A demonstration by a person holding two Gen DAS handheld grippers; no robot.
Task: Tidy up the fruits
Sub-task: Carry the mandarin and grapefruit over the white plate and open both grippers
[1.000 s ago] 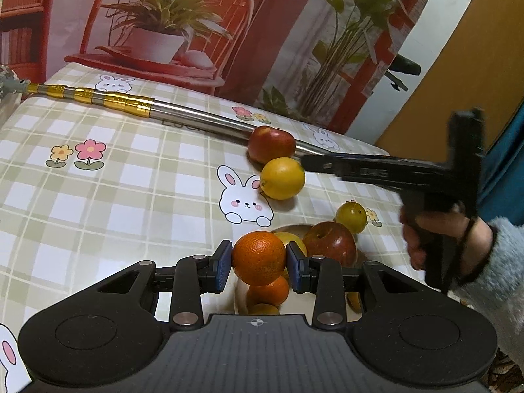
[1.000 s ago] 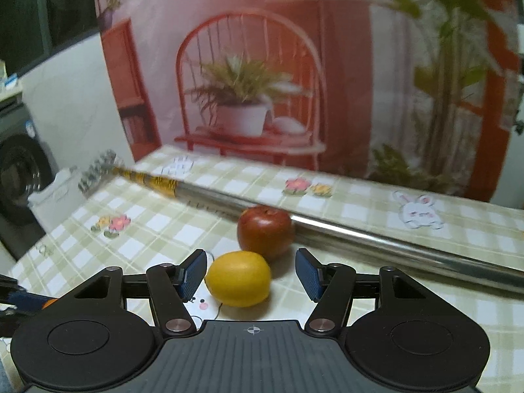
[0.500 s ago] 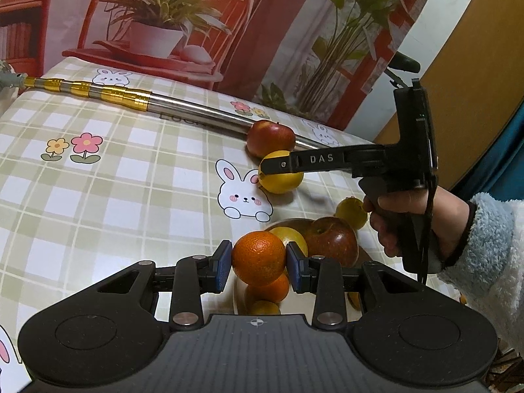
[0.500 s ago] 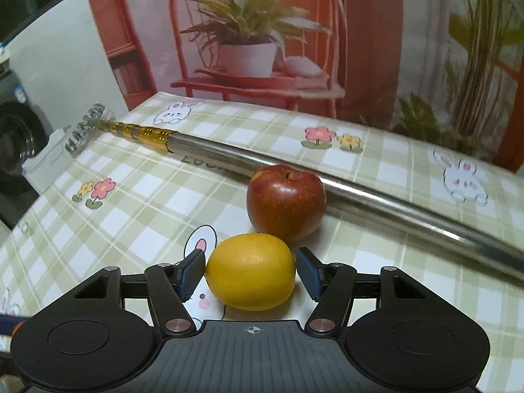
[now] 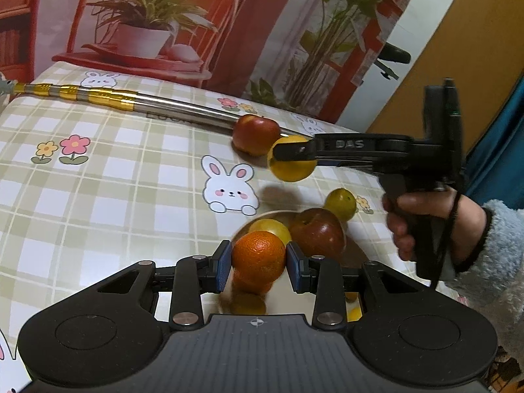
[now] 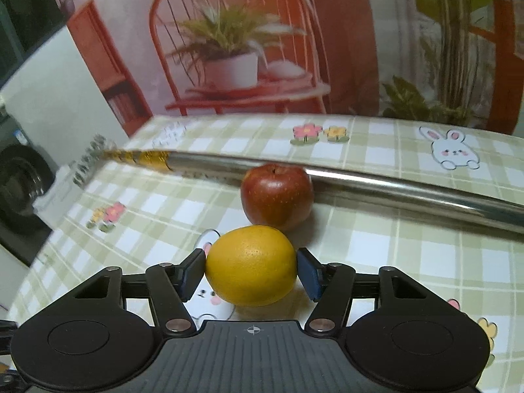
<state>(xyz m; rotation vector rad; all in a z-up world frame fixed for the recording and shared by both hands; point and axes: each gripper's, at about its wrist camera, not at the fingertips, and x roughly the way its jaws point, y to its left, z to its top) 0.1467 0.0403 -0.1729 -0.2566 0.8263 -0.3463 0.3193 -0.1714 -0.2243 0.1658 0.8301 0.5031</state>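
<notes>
My left gripper (image 5: 258, 263) is shut on an orange (image 5: 258, 257) and holds it above a bowl (image 5: 262, 217) that holds a dark red apple (image 5: 316, 234), a yellow fruit (image 5: 268, 227) and more oranges below. My right gripper (image 6: 250, 273) is shut on a yellow citrus fruit (image 6: 250, 265), lifted off the table; it also shows in the left wrist view (image 5: 291, 168). A red apple (image 6: 276, 195) (image 5: 255, 134) sits on the tablecloth by the metal pole. A small yellow-green fruit (image 5: 340, 199) lies beside the bowl.
A long metal pole (image 5: 131, 104) (image 6: 376, 190) with gold bands lies across the far side of the checked tablecloth. A backdrop with a red chair and a plant stands behind the table. A washing machine (image 6: 19, 190) stands left of the table.
My right gripper closed on the yellow citrus fruit and lifted it off the table. My left gripper keeps holding the orange over the bowl.
</notes>
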